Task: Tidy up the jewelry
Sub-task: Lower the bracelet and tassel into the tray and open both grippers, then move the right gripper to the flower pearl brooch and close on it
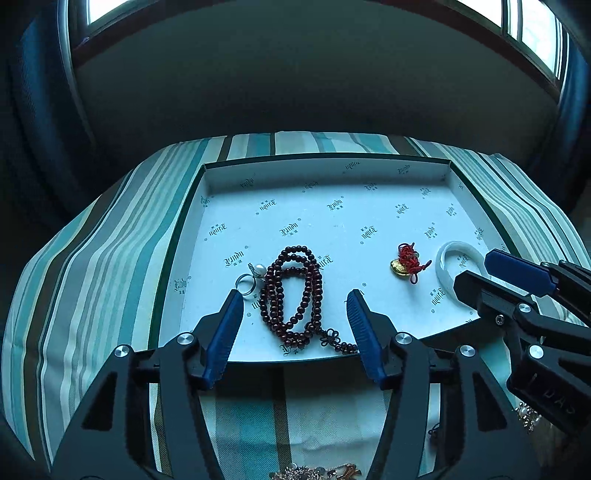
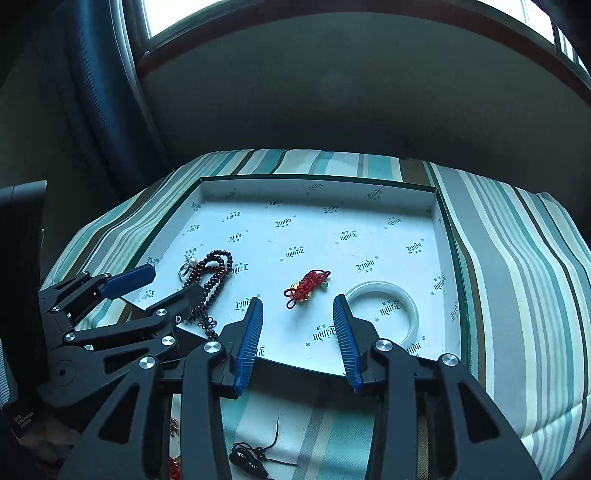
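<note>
Striped cloth [image 1: 92,258]; logo-printed white tray [image 1: 332,173]

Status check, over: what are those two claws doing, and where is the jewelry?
Both jaws open, empty. Bead necklace, ring, red charm, white bangle in tray. Nothing blocking.

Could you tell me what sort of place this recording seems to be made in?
Probably a room in a home: a striped cloth covers the surface by a window, and a shallow box on it holds a bead necklace and a white bangle.
</note>
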A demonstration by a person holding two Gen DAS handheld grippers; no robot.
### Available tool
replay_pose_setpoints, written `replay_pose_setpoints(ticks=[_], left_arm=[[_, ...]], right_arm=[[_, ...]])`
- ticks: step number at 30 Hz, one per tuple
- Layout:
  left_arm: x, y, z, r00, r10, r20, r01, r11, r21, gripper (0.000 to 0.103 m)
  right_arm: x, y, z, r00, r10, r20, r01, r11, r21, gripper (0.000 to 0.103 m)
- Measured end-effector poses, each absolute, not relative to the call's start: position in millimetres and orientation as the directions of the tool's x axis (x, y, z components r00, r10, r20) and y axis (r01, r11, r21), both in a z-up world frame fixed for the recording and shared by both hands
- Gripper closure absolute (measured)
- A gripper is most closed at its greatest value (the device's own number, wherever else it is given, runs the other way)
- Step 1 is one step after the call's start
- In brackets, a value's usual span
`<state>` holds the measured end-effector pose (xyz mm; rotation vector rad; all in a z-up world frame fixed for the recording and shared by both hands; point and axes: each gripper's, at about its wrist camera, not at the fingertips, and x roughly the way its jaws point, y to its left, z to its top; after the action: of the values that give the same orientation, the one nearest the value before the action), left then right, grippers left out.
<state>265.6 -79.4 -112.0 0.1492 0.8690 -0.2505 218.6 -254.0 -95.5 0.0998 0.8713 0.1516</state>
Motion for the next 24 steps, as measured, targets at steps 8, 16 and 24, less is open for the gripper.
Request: replay_pose_setpoints(ticks=[8, 16, 24], left_arm=[[210, -59, -97, 0.623, -0.16, -0.765, 0.277, 0.961, 0.025, 0.045], [162, -45, -114, 0.581, -0.14, -0.802, 0.268, 0.963, 0.026, 0.045], [145, -32, -126, 0.557, -0.113, -0.823, 0.237, 0.971, 0.027, 0.045]], right_arm=[[159, -257, -93, 0.601, 0.158, -0.784, -0.098, 0.987, 0.123, 0.063], [119, -250, -114, 0.54, 0.145, -0.829, -0.117, 0.988, 0.097, 0.063], [108, -254, -119, 0.531, 0.119, -0.839, -0.105, 0.992, 0.074, 0.063]])
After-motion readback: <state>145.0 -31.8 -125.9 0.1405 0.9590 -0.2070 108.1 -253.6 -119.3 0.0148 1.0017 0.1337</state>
